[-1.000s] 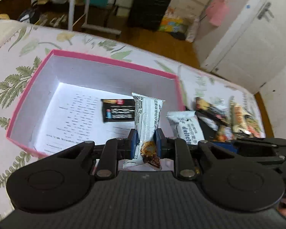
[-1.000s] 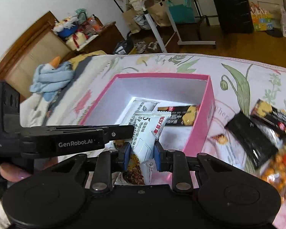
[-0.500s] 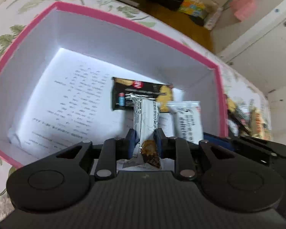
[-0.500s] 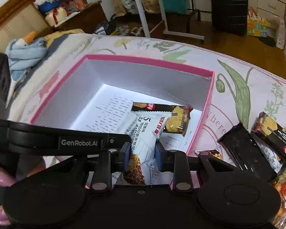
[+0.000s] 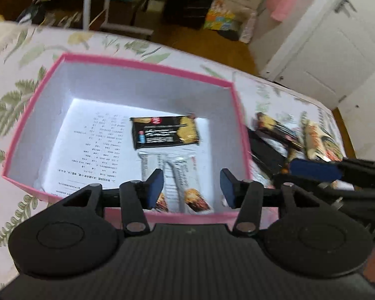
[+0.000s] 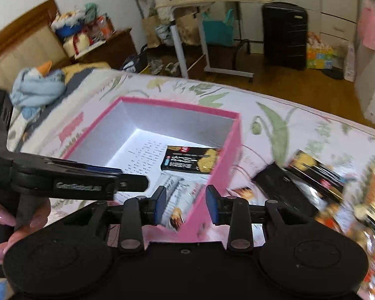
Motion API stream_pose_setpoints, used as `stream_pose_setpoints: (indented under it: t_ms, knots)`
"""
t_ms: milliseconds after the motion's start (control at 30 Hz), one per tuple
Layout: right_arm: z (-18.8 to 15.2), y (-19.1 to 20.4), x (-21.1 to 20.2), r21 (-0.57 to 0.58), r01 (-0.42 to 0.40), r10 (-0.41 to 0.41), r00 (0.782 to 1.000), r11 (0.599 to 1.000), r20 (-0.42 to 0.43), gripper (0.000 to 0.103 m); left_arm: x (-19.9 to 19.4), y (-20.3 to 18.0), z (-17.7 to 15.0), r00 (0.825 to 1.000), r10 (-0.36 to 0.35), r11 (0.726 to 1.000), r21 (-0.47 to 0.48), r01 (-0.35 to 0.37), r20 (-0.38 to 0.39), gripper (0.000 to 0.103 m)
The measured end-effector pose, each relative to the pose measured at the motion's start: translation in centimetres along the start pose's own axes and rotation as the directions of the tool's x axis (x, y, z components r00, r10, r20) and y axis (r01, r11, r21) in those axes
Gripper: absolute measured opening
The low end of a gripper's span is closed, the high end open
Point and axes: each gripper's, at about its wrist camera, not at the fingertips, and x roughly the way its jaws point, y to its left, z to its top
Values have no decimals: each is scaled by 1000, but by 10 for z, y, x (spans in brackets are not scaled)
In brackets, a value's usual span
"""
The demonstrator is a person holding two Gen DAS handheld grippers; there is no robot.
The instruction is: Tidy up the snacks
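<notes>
With both my claws (image 5: 191,187) (image 6: 186,205) released above two white packets (image 5: 177,177) in the pink box (image 5: 147,63), next I fetch from the right-hand snack pile (image 6: 320,175).

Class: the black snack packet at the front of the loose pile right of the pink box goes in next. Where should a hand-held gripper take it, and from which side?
Across the narrow width of the black packet, from above: it lies flat, its top face clear.

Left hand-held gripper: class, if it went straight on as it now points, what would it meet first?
Probably the two white snack packets lying in the pink box, straight ahead of the open left hand-held gripper; depth is unclear.
</notes>
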Motion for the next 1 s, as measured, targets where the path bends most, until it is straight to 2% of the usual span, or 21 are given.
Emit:
stream_pose_setpoints:
  t_ms: [100, 167, 300, 433, 600, 767, 1000]
  knots:
    - [-3, -20, -33, 157, -87, 88, 996, 984, 0, 41, -18, -18, -8, 1000, -1, 998, 62, 1, 3, 52]
    - [-8, -24, -54, 175, -132, 129, 991, 976, 28, 42, -29, -31, -13, 1000, -4, 995, 95, 4, -5, 54]
    - [-23, -30, -85, 174, -133, 125, 991, 976, 56, 42, -48, -57, -22, 1000, -22, 987, 156, 25, -19, 62]
    - [-37, -41, -113, 145, -89, 77, 993, 985, 87, 50, -61, -85, -28, 997, -71, 975, 211, 74, -22, 65]
    - [-52, -76, -137, 165, -20, -3, 990, 986, 138, 61, -56, -116, -31, 994, -109, 956, 272, 109, -15, 69]
    - [-67, -119, -142, 208, 7, -40, 987, 978, 157, 66, -32, -139, -31, 988, -154, 946, 287, 153, -20, 72]
    - [-109, -166, -123, 216, 146, -180, 973, 965, 145, 76, 19, -159, -35, 983, -182, 948, 266, 177, -4, 74]
